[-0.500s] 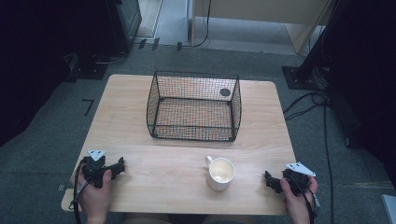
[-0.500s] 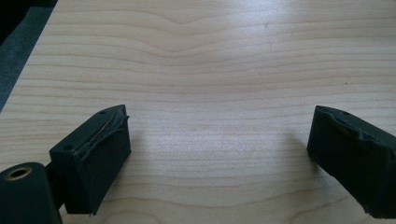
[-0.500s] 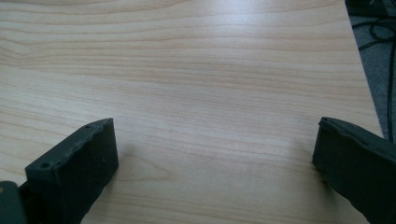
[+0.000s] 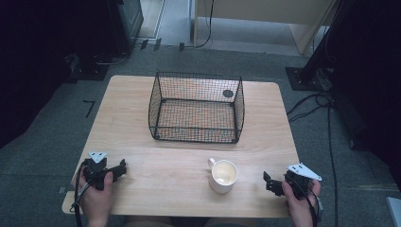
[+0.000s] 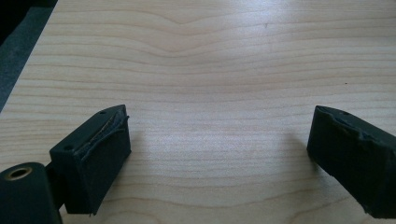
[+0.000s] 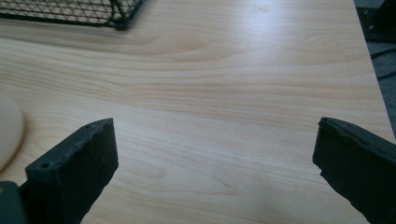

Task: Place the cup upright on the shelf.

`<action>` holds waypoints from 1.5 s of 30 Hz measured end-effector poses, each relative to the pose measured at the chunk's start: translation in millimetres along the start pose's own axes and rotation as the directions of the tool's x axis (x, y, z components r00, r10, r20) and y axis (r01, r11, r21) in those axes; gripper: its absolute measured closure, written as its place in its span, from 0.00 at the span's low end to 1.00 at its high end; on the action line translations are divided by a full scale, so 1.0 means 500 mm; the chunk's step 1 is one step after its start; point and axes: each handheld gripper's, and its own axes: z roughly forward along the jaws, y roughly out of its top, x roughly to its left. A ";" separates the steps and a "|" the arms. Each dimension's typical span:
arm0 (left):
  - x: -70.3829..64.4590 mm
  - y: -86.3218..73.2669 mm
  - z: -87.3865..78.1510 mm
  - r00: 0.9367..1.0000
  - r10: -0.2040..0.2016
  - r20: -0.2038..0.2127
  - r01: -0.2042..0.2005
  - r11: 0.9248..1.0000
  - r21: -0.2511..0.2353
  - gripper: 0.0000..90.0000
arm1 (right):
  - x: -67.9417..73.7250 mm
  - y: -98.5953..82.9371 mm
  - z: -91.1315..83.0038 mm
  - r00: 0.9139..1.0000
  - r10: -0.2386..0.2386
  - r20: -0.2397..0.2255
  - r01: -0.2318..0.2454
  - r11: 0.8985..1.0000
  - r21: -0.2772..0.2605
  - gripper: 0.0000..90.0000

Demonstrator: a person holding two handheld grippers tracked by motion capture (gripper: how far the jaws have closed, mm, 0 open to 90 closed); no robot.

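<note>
nothing much has shifted since half a second ago — both hands rest at the near corners of the pale wooden bench (image 4: 142, 104) as before, and the cream ceramic mug (image 4: 223, 175) stands where it stood. the left tool (image 4: 119, 169) lies low at the near left corner, its black jaws spread wide over bare wood in the left gripper view, pinching nothing. the right tool (image 4: 267, 182) sits at the near right corner, jaws likewise spread wide and empty, pointed inward toward the mug — in the right gripper view the mug's pale side (image 6: 9, 135) shows at the left edge, just beside the left jaw, not touching it. the mug stands upright near the front edge, handle turned to the left, well apart from the left tool and nearer the right one, so the right looks the likelier to take it. the black wire mesh basket (image 4: 196, 137) sits open-topped behind the mug, mid-bench, probably as the place to drop it.
</note>
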 end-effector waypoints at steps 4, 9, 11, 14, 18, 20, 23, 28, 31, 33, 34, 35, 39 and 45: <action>-0.001 0.000 0.000 1.000 0.002 0.001 -0.002 1.000 0.000 0.07 | 0.017 0.012 -0.013 1.000 -0.006 -0.023 0.006 1.000 -0.016 0.00; -0.003 0.001 0.001 1.000 0.005 0.006 -0.005 1.000 0.000 0.07 | 0.036 0.024 -0.027 0.999 -0.019 -0.047 0.017 0.999 -0.028 0.00; -0.003 0.001 0.001 1.000 0.005 0.006 -0.005 1.000 0.000 0.07 | 0.042 0.028 -0.032 0.998 -0.021 -0.053 0.019 0.999 -0.031 0.00; -0.003 0.001 0.001 1.000 0.004 0.006 -0.004 1.000 -0.001 0.07 | 0.052 0.034 -0.040 0.997 -0.030 -0.069 0.027 0.999 -0.041 0.00; -0.003 0.001 0.001 1.000 0.005 0.006 -0.005 1.000 0.000 0.07 | 0.066 0.040 -0.048 0.996 -0.040 -0.081 0.036 0.998 -0.051 0.00; -0.003 0.001 0.001 1.000 0.005 0.006 -0.005 1.000 -0.001 0.07 | 0.074 0.042 -0.050 0.995 -0.042 -0.092 0.037 0.998 -0.055 0.00; -0.003 0.001 0.001 1.000 0.005 0.006 -0.005 1.000 -0.001 0.07 | 0.086 0.045 -0.052 0.993 -0.059 -0.105 0.053 0.997 -0.058 0.00; -0.003 0.001 0.001 1.000 0.005 0.006 -0.005 1.000 0.000 0.07 | 0.104 0.049 -0.054 0.990 -0.074 -0.122 0.066 0.996 -0.064 0.00; -0.003 0.001 0.001 1.000 0.005 0.006 -0.005 1.000 0.000 0.07 | 0.117 0.050 -0.055 0.987 -0.080 -0.137 0.071 0.995 -0.068 0.00; -0.003 0.001 0.001 1.000 0.005 0.006 -0.005 1.000 0.000 0.07 | 0.127 0.051 -0.056 0.985 -0.083 -0.150 0.073 0.995 -0.068 0.00; -0.003 0.001 0.001 1.000 0.005 0.006 -0.005 1.000 0.000 0.07 | 0.134 0.051 -0.056 0.984 -0.089 -0.157 0.079 0.994 -0.071 0.00; -0.003 0.001 0.001 1.000 0.005 0.006 -0.005 1.000 -0.001 0.07 | 0.140 0.052 -0.056 0.982 -0.096 -0.161 0.086 0.994 -0.072 0.00; -0.003 0.001 0.001 1.000 0.005 0.006 -0.005 1.000 -0.001 0.07 | 0.159 0.055 -0.059 0.976 -0.113 -0.185 0.101 0.992 -0.076 0.00; -0.003 0.001 0.001 1.000 0.005 0.006 -0.005 1.000 0.000 0.07 | 0.186 0.055 -0.061 0.970 -0.124 -0.208 0.110 0.991 -0.080 0.00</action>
